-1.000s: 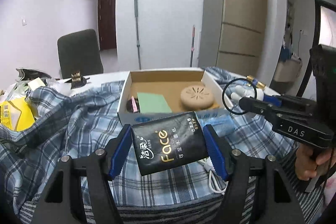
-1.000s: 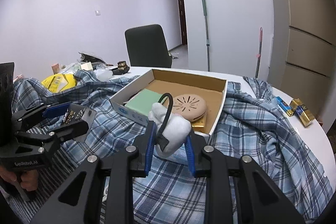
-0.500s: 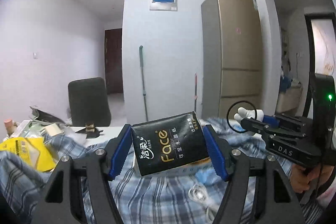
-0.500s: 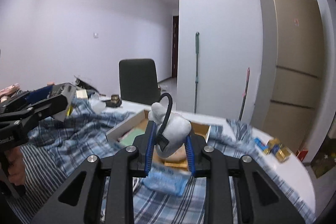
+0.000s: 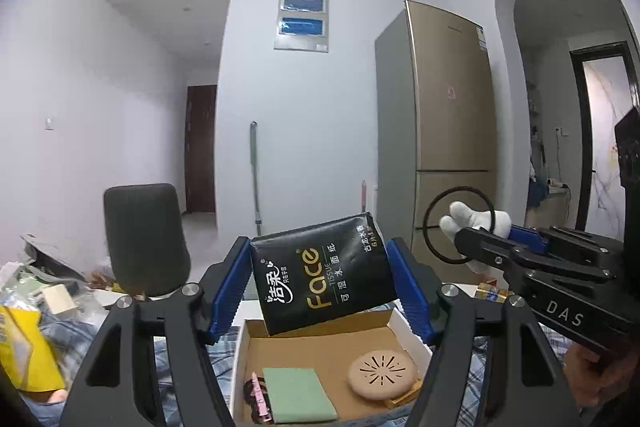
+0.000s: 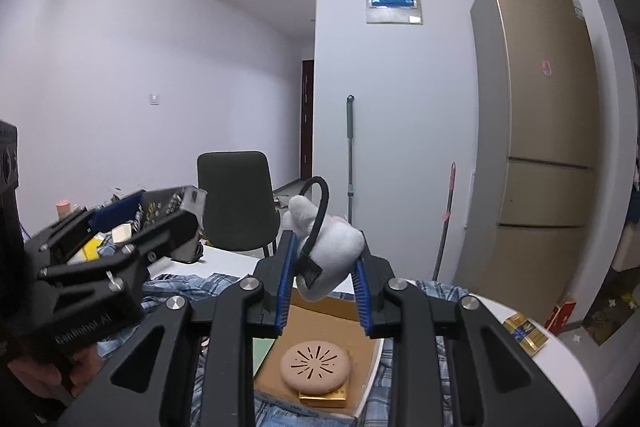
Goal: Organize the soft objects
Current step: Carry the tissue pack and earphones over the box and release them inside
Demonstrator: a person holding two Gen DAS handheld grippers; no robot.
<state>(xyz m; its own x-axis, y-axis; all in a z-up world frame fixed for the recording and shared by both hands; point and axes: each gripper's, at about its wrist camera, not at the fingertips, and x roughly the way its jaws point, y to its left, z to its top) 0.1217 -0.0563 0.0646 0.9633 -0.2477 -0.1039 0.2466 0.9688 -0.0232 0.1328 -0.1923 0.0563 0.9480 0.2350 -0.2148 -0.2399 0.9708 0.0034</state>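
Above, tissue pack (image 5: 322, 273) and plush toy (image 6: 330, 251) overhang the box (image 5: 320, 341) rim.

right tool (image 6: 325, 269) | clamps white plush (image 6: 334, 251) | above cardboard box (image 6: 320, 311)

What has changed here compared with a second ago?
Both grippers have risen above the cardboard box, which now sits low in both views. Unchanged: the left gripper still clamps the black tissue pack, and the right gripper still clamps the white plush toy.
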